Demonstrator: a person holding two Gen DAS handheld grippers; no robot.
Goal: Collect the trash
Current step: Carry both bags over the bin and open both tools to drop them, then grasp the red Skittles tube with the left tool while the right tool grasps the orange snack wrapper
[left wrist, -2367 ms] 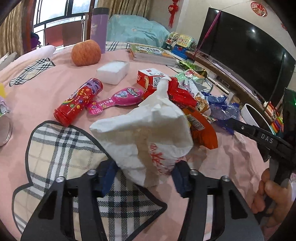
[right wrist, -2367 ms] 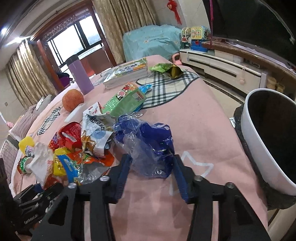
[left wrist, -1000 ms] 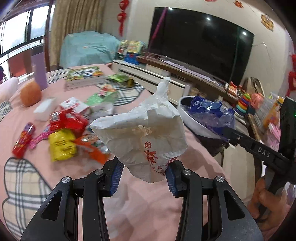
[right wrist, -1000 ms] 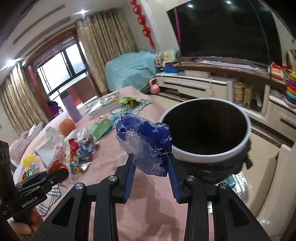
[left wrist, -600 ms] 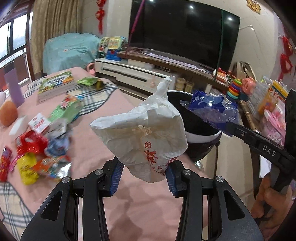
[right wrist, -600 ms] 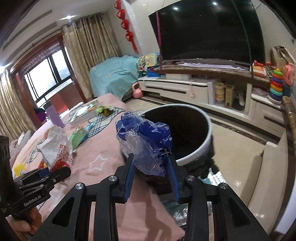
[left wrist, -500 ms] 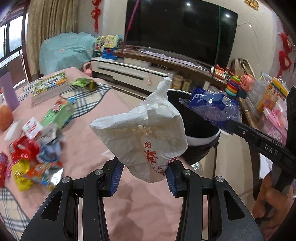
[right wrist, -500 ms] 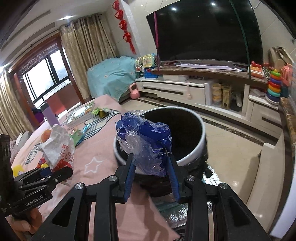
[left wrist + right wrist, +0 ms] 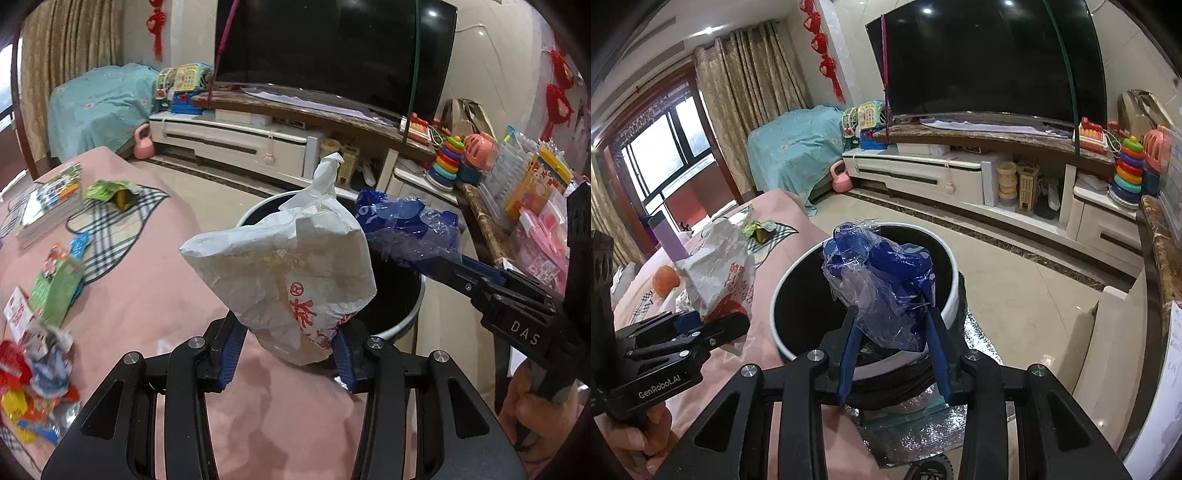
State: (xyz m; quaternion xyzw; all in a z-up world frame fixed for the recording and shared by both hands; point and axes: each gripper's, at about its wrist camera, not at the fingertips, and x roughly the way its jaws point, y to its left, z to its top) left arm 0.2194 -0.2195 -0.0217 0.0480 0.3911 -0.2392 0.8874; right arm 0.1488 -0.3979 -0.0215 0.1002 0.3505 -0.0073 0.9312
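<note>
Right then, through the left wrist camera the left tool (image 9: 286, 350) was clamped on a crumpled white paper bag (image 9: 284, 273) with red print, held up in the air in front of the white-rimmed trash bin (image 9: 415, 314). Just beside it on the right, the right tool (image 9: 417, 258) reached in gripping a blue plastic wrapper (image 9: 408, 232) over the bin's dark mouth. Back on the pink table (image 9: 147, 280), a heap of snack wrappers (image 9: 35, 376) lay at the left edge, well apart from the bin, with a green packet (image 9: 107, 190) farther off.

Over to the right wrist camera: the right tool (image 9: 892, 345) was pinched narrow on the blue plastic wrapper (image 9: 882, 284), which sat directly above the bin's (image 9: 783, 291) black interior. The left tool (image 9: 709, 325) and its paper bag (image 9: 718, 269) hovered over the table edge, just left of the rim.

My read: this was the drop-off step. Next the right tool's jaws would need to part so the wrapper falls inside, and the left would need to travel a touch rightward over the opening before letting go, or the bag could catch the rim.
</note>
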